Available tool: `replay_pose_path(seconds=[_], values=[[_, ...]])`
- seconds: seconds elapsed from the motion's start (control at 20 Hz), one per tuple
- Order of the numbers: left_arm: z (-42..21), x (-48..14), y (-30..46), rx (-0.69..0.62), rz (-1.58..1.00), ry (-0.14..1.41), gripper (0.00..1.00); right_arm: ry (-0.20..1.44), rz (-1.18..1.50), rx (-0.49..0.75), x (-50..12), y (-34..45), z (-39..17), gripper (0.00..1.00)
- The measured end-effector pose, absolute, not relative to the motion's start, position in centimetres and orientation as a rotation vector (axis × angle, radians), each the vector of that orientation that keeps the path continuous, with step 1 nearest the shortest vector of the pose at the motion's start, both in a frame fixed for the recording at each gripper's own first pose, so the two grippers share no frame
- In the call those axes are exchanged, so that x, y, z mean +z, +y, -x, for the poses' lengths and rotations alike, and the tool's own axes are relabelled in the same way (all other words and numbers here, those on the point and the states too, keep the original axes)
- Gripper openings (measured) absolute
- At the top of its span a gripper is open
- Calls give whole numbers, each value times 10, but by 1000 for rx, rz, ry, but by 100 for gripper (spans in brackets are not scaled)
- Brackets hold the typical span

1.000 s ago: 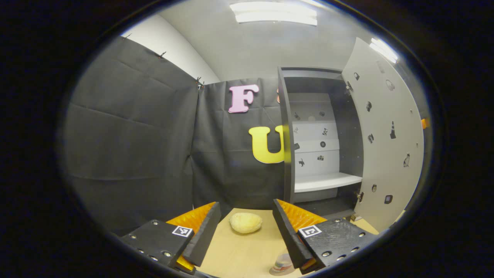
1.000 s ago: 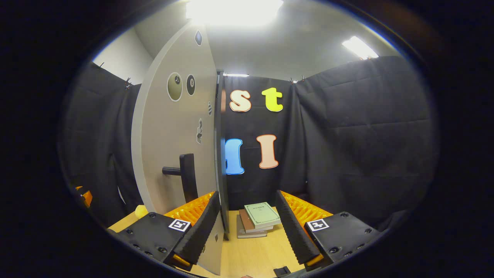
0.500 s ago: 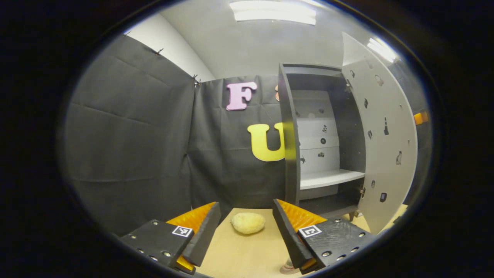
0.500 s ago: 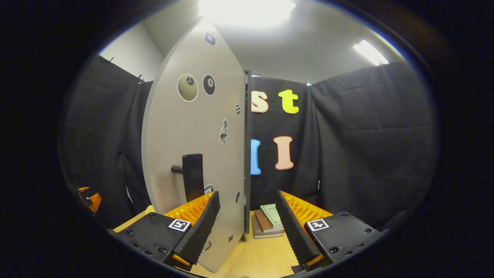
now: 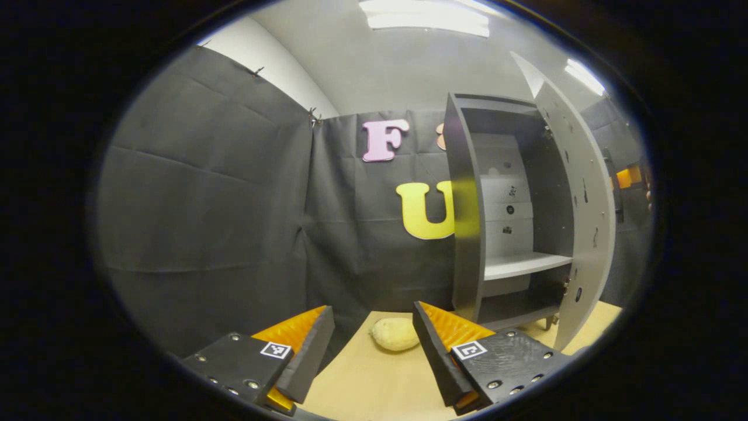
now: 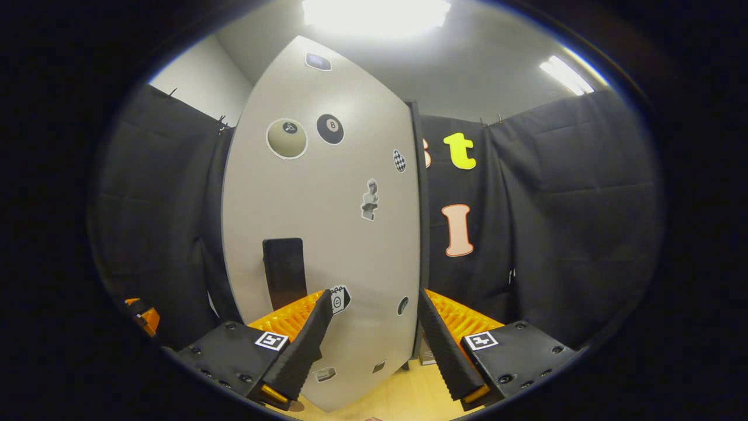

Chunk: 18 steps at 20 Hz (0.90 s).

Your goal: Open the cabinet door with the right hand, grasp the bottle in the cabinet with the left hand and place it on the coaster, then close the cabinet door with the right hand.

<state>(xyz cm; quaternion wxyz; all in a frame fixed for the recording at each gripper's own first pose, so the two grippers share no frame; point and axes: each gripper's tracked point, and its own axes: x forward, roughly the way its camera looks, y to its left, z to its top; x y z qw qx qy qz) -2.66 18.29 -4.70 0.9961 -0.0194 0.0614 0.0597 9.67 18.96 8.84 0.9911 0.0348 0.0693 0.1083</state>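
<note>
Left gripper (image 5: 371,351) hung with jaws spread and empty over a light wood table (image 5: 374,386); a pale yellowish lump (image 5: 395,334) lay on it between the fingers, near the black cloth wall (image 5: 210,204). Grey cabinet (image 5: 467,234) stood at right, door (image 5: 587,216) partly open, white shelf (image 5: 523,264) bare; bottle and coaster couldn't be made out. Right gripper (image 6: 369,339) faced the door's (image 6: 327,234) outer side, jaws spread, holding nothing, dark handle (image 6: 284,272) just above its left finger. Ceiling lights (image 6: 374,11) glared overhead.
</note>
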Motion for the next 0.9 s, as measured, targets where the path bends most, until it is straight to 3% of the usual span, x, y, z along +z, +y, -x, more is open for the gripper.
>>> replay_pose_path(seconds=[0.3, 0.9], values=[[37, -56, 218, 160, 33, 133, 84, 133, -74, 323, 85, 274, -118, 94], [59, -58, 251, 212, 76, 140, 82, 162, -117, 312, 76, 319, -165, 91]])
